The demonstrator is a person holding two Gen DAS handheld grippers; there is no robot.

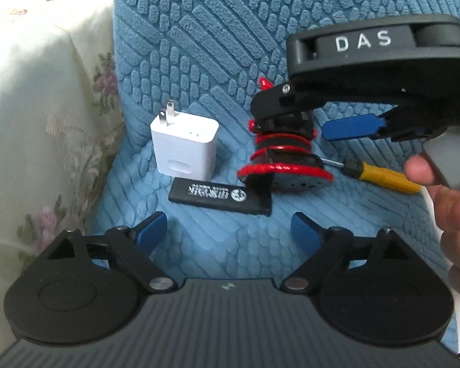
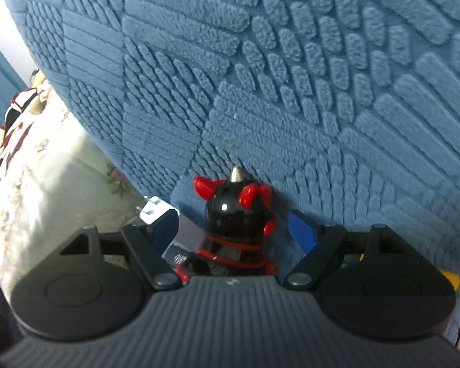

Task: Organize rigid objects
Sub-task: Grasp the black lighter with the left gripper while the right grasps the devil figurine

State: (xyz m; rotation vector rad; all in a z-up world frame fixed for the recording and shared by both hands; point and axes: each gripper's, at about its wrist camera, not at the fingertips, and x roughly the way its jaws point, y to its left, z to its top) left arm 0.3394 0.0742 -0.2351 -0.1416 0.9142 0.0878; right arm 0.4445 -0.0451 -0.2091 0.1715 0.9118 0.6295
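Observation:
A black spinning top with red trim (image 1: 283,156) stands on the blue textured seat cushion (image 1: 230,245). A white plug charger (image 1: 184,144) stands to its left, a black USB stick (image 1: 220,196) lies in front, and a yellow screwdriver (image 1: 383,176) lies to its right. My left gripper (image 1: 228,234) is open and empty, just short of the USB stick. My right gripper (image 2: 234,233) is open, its blue fingers (image 2: 300,233) on either side of the top (image 2: 234,214) and apart from it; it comes in from the right in the left wrist view (image 1: 309,122).
A floral cream cover (image 1: 40,122) lies over the armrest at the left. The blue chair back (image 2: 260,61) rises right behind the objects. A hand (image 1: 444,190) holds the right gripper at the right edge.

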